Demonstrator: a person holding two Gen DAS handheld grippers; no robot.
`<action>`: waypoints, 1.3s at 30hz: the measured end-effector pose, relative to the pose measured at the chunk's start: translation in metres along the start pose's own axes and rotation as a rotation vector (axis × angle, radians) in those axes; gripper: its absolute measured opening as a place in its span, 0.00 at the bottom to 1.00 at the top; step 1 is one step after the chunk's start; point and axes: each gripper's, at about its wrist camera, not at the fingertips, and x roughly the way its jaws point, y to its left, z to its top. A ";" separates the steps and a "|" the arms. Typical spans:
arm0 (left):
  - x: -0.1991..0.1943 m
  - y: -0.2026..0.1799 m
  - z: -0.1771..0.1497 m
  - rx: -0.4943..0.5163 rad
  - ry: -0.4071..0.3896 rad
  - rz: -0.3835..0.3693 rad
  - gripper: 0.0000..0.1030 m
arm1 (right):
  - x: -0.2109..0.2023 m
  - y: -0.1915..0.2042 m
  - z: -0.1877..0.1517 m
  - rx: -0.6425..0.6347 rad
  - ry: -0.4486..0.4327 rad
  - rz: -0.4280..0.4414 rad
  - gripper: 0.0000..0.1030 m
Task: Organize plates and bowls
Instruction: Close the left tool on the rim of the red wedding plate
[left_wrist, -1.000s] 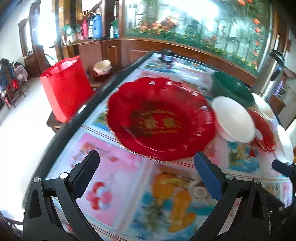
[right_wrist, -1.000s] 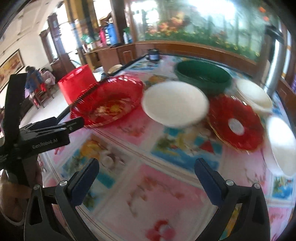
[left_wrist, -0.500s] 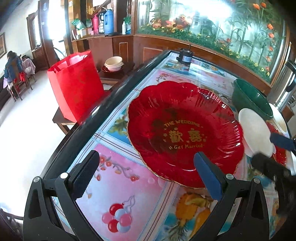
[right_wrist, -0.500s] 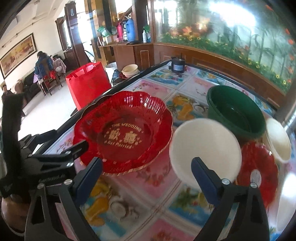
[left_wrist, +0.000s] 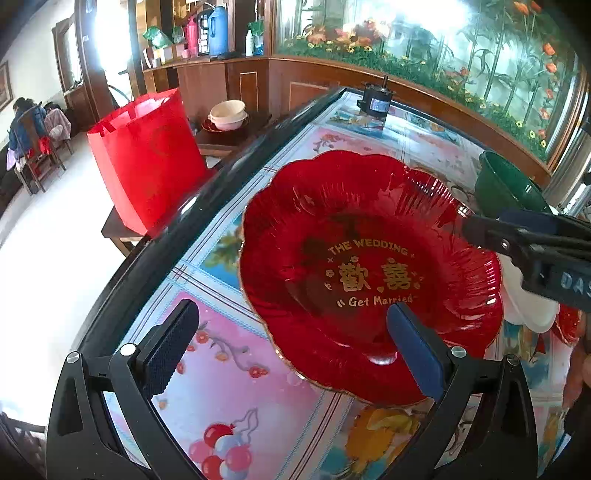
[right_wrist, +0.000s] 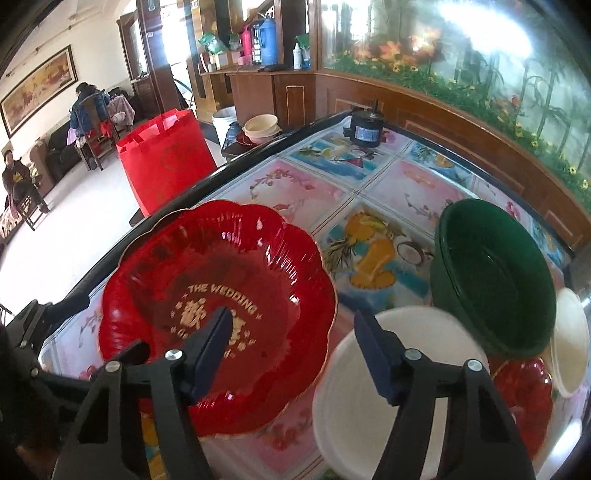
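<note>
Plates and bowls are lying spread over the picture-printed tabletop, none of them stacked yet as far as the views show. Compared with a second ago, you are now working much closer to the large red scalloped wedding plate: both wrist views are showing it larger and nearer than before, with its gold lettering sharp in the left wrist view.

The left gripper is keeping its fingers wide apart with nothing held; the plate's near rim is lying between them, but the pads are not pressing on it.

The right gripper is closing at this moment from its earlier full spread. The gap between its fingers is straddling the seam where the red plate's right rim lies just beside the white bowl; whether a pad is already touching either rim cannot be told. In the left wrist view, that gripper is reaching in from the right over the plate's edge.

The green bowl is sitting behind the white bowl, with a small red plate and another white bowl to the right.

Judged from this layout, you are beginning the first pickup, probably at the red plate's rim. Sorting is barely started.
</note>
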 end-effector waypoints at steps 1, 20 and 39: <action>0.002 -0.001 0.001 -0.003 0.002 0.003 1.00 | 0.004 -0.001 0.002 -0.002 0.005 0.004 0.63; 0.027 -0.005 0.009 -0.046 0.070 -0.015 0.85 | 0.055 -0.031 0.017 0.063 0.104 0.132 0.22; 0.020 0.027 0.004 -0.095 0.047 0.040 0.28 | 0.025 -0.004 -0.005 0.015 0.027 0.048 0.20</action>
